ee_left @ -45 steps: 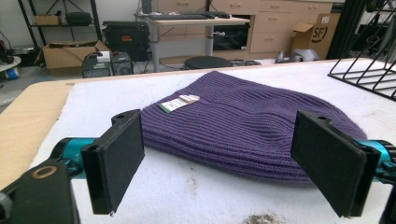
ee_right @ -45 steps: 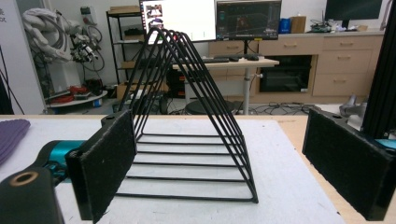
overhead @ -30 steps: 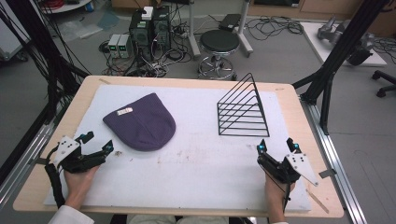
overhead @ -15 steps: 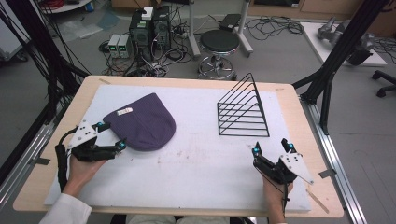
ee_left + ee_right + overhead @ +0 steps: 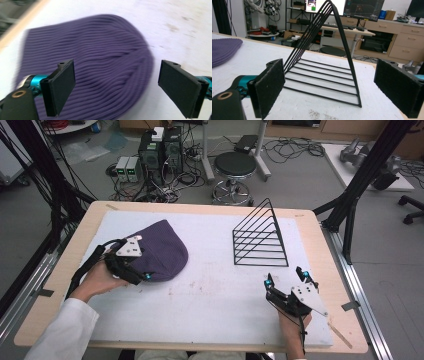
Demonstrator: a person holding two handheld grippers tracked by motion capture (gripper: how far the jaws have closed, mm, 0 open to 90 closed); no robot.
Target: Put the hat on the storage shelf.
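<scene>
Wooden table (image 5: 320, 227) with white mat (image 5: 210, 300), purple beanie (image 5: 162, 247), black wire rack (image 5: 260, 242)

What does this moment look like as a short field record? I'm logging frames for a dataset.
work surface: white mat on a wooden table
left gripper: open, jaws over the purple beanie
beanie: lying flat on the mat, left side
right gripper: open, holding nothing, facing the black wire rack
rack: upright, right side of the mat

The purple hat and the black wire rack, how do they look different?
The purple hat is soft ribbed knit lying flat; the black wire rack is rigid thin bars standing up as a triangle. The hat lies under the open left tongs; the rack stands clear ahead of the open right tongs. Both rest on the white mat.
</scene>
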